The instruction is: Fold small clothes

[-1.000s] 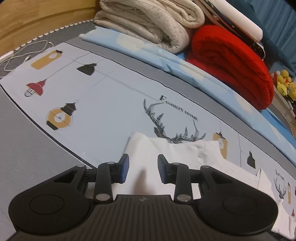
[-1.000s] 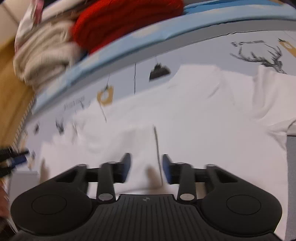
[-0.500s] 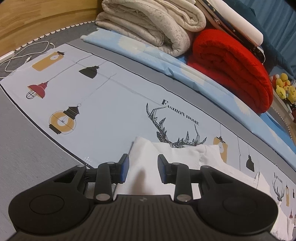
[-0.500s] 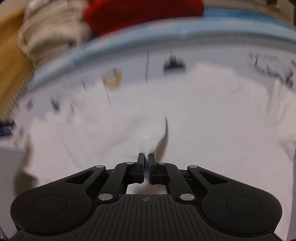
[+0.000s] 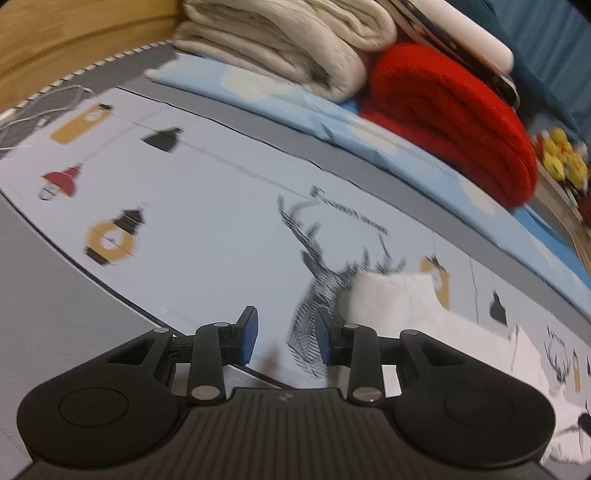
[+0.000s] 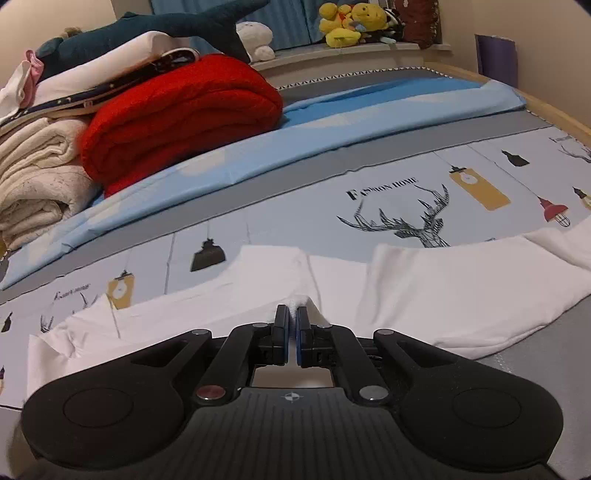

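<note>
A white garment (image 6: 461, 291) lies spread on the printed bed sheet (image 6: 388, 192). My right gripper (image 6: 292, 325) is shut on a pinched fold of the white garment near its middle and holds that fold a little raised. In the left wrist view the white garment (image 5: 402, 302) lies to the right of the fingers. My left gripper (image 5: 286, 332) is open and empty over the printed sheet (image 5: 207, 221), just left of the garment's edge.
A folded red blanket (image 6: 177, 114) and cream blankets (image 6: 33, 177) are stacked on a blue sheet (image 6: 332, 122) at the back. Plush toys (image 6: 351, 18) sit on the far ledge. A white cable (image 5: 40, 110) lies at far left. Grey mattress (image 5: 44, 314) borders the sheet.
My right gripper closed on a fold of the white garment and lifted it. My left gripper moved left off the garment, staying open.
</note>
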A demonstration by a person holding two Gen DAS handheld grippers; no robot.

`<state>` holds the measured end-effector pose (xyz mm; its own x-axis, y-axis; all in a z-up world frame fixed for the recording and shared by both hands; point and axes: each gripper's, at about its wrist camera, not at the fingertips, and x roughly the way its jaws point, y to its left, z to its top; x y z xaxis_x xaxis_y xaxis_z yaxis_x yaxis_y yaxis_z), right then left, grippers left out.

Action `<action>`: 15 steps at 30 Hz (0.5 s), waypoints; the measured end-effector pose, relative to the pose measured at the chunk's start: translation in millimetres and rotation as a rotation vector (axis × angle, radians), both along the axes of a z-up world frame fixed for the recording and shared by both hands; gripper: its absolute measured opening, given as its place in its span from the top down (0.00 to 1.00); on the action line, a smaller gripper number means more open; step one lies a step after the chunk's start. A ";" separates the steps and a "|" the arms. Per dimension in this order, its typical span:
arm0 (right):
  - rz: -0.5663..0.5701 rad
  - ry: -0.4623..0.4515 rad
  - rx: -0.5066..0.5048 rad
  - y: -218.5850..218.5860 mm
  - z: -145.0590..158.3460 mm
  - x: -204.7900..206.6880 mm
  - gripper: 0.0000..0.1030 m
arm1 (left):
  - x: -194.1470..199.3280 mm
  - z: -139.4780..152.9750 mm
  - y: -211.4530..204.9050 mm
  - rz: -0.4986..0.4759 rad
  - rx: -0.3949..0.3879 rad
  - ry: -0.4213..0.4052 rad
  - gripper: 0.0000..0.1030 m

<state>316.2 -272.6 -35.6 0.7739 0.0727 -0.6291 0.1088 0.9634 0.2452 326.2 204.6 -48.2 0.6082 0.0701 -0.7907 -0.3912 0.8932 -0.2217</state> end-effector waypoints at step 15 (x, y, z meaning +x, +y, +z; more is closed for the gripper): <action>-0.175 0.051 -0.011 -26.6 -10.6 1.2 0.96 | 8.0 -35.9 -37.6 -0.207 -0.095 0.119 0.60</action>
